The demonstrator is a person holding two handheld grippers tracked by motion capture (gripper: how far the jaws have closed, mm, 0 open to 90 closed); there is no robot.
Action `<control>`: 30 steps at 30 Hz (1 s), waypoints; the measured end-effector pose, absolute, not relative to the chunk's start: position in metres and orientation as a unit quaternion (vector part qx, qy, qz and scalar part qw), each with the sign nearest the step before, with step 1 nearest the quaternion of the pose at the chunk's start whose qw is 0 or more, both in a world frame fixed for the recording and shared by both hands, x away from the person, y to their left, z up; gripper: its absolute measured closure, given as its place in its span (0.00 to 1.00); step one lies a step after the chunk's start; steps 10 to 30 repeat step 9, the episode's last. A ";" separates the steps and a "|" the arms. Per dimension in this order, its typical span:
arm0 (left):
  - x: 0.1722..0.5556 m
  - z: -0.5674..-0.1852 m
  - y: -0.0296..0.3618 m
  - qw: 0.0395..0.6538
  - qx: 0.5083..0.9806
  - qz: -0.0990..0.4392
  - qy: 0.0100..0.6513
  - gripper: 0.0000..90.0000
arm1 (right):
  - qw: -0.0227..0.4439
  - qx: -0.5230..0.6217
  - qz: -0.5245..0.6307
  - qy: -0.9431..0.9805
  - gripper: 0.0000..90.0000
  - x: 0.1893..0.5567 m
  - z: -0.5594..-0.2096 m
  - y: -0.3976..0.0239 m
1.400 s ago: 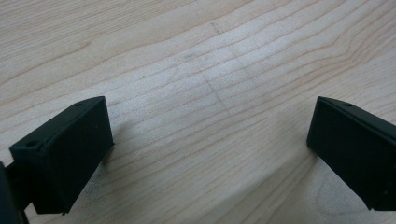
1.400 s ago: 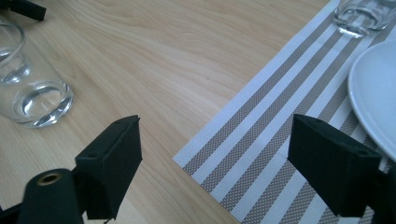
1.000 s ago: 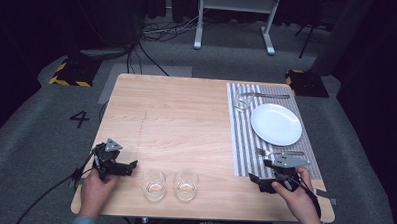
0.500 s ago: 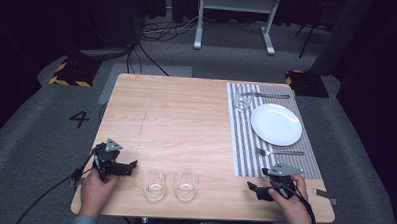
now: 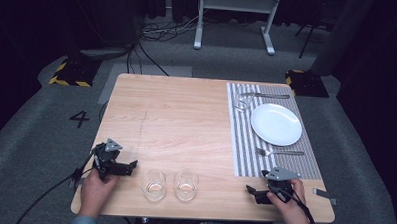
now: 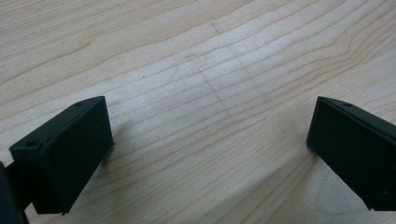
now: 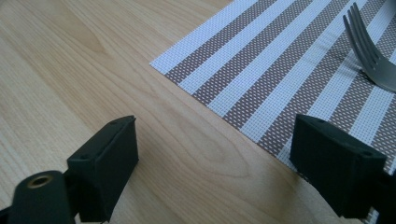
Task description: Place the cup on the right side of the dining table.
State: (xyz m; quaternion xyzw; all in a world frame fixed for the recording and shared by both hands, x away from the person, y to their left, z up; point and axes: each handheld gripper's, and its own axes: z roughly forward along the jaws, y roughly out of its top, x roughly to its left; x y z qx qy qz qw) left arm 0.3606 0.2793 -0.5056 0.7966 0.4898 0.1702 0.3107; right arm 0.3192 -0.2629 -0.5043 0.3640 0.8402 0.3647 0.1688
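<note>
My left gripper (image 5: 129, 167) rests low on the wooden table (image 5: 186, 121) near its front left, held in a hand. In the left gripper view its jaws stand wide apart over bare wood, so the left gripper (image 6: 210, 154) is open and empty. My right gripper (image 5: 252, 193) lies at the front right, just below the striped placemat (image 5: 245, 143). The right gripper (image 7: 215, 158) is open too, its jaws straddling the placemat's corner (image 7: 261, 84), with the fork's tines (image 7: 369, 51) beyond. Two clear glasses (image 5: 153, 183) (image 5: 186, 184) stand between the hands.
On the placemat lie a white plate (image 5: 276, 124), a fork (image 5: 279, 152), a small glass (image 5: 242, 102) and a knife (image 5: 267, 96) at the far end. A small metal piece (image 5: 326, 196) lies by the front right corner. A stand's legs (image 5: 234, 23) rise beyond the table.
My right gripper has drawn back toward the front edge and slightly left, off the placemat. The left gripper has stayed put.
</note>
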 end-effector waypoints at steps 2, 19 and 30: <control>0.361 -0.506 0.279 0.310 0.797 0.170 0.489 0.00 | 0.168 0.364 0.365 0.840 0.17 0.319 -0.504 -0.263; 0.361 -0.506 0.279 0.311 0.797 0.170 0.490 0.00 | 0.167 0.365 0.364 0.840 0.16 0.320 -0.504 -0.263; 0.361 -0.506 0.279 0.311 0.797 0.170 0.490 0.00 | 0.167 0.365 0.364 0.840 0.16 0.320 -0.504 -0.263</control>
